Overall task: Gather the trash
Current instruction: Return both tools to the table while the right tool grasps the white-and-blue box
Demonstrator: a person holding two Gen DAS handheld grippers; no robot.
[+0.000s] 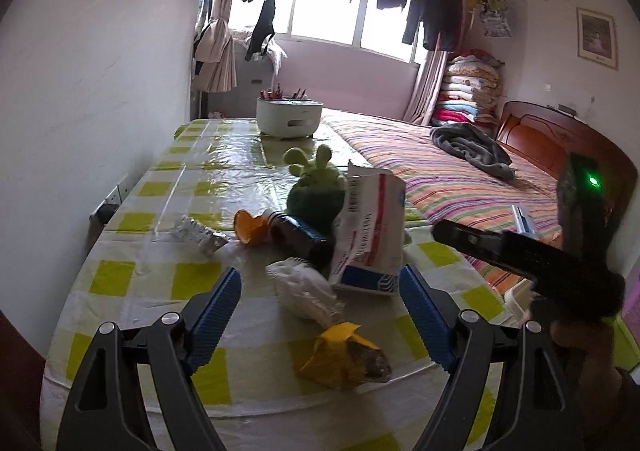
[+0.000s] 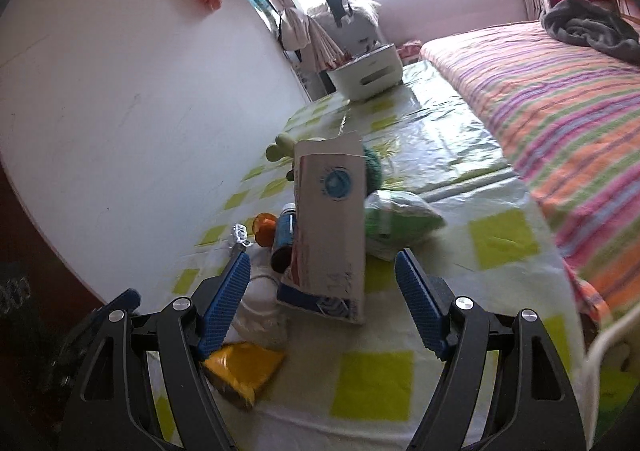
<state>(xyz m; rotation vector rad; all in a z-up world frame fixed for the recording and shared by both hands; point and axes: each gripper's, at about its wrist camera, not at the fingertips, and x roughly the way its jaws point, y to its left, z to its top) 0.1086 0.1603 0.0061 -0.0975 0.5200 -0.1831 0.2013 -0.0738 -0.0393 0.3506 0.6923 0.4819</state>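
Left wrist view: left hand-held gripper point(image 1: 320, 283) spread wide, holding nothing, over crumpled white tissue point(image 1: 306, 291).
Right hand-held gripper point(image 2: 322, 275): gaping, empty, before opened carton point(image 2: 330, 227).
Bin: white tub point(image 1: 289, 116) at counter point(image 1: 120, 275) far end, reddish contents unclear.
Trash: yellow wrapper point(image 1: 340, 357), brown bottle point(image 1: 302, 239).

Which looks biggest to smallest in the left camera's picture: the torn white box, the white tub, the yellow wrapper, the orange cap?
1. Torn white box.
2. White tub and yellow wrapper: about alike; the tub sits much farther away, so probably truly larger.
3. Orange cap.
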